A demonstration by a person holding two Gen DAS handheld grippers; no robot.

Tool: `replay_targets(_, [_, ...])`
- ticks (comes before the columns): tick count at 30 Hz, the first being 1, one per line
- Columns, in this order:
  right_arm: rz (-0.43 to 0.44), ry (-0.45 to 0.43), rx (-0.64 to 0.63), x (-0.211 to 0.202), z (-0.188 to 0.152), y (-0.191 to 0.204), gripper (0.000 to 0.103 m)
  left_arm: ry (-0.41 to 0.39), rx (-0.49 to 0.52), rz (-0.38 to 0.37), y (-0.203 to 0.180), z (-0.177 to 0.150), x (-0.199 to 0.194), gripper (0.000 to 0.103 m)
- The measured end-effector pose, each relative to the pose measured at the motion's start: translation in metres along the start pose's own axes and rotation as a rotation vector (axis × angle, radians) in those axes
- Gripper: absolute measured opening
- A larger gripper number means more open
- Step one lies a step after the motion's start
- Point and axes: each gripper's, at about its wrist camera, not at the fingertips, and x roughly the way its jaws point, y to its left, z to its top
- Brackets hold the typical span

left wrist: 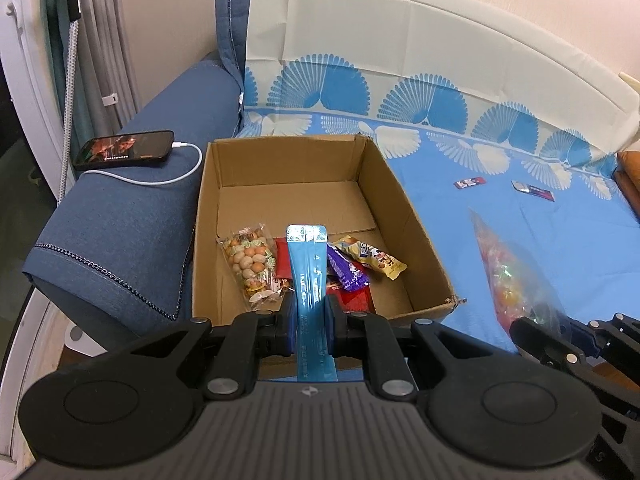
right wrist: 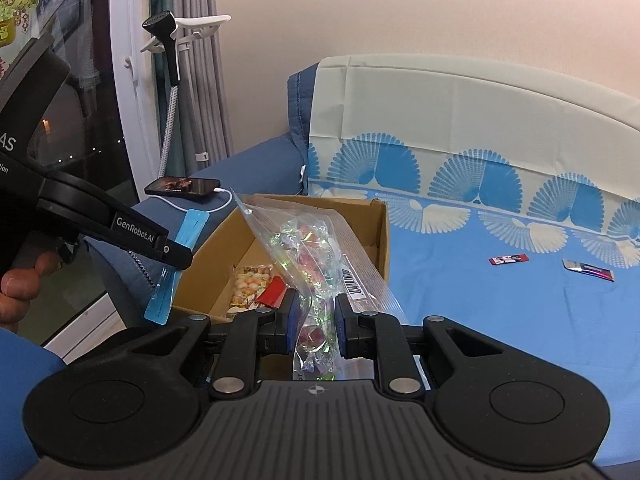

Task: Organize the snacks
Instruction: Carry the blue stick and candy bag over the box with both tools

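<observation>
1. Blue foil stick packet [left wrist: 310, 280], light and slick, is pinched mid-length by the left gripper [left wrist: 311, 322] above the cardboard box [left wrist: 380, 184].
2. Clear candy bag [right wrist: 316, 280] (floppy, crinkly) is clamped by the right gripper [right wrist: 316, 328] beside the box; gripping its gathered neck seems best.

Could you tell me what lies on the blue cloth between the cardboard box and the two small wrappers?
Nothing: in the right wrist view, the cloth between the box and the two wrappers is bare.

Blue sachet [left wrist: 308, 276] over snack box [left wrist: 404, 200]
</observation>
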Motion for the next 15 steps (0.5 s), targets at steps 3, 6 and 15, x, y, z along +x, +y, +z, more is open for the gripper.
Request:
replay_targets(3, [0.001, 0.011, 0.006, 0.004, 0.000, -0.002, 0.020, 0.008, -0.003, -0.002, 0.001, 0.002, 0.004, 0.015])
replay_targets(6, [0.001, 0.023, 0.012, 0.008, 0.002, -0.003, 0.020, 0.017, -0.004, 0.001, 0.003, 0.005, 0.010, 0.015])
replay_targets(15, [-0.002, 0.039, 0.051, 0.030, 0.017, -0.013, 0.020, 0.022, 0.004, 0.001, 0.010, 0.030, 0.031, 0.015])
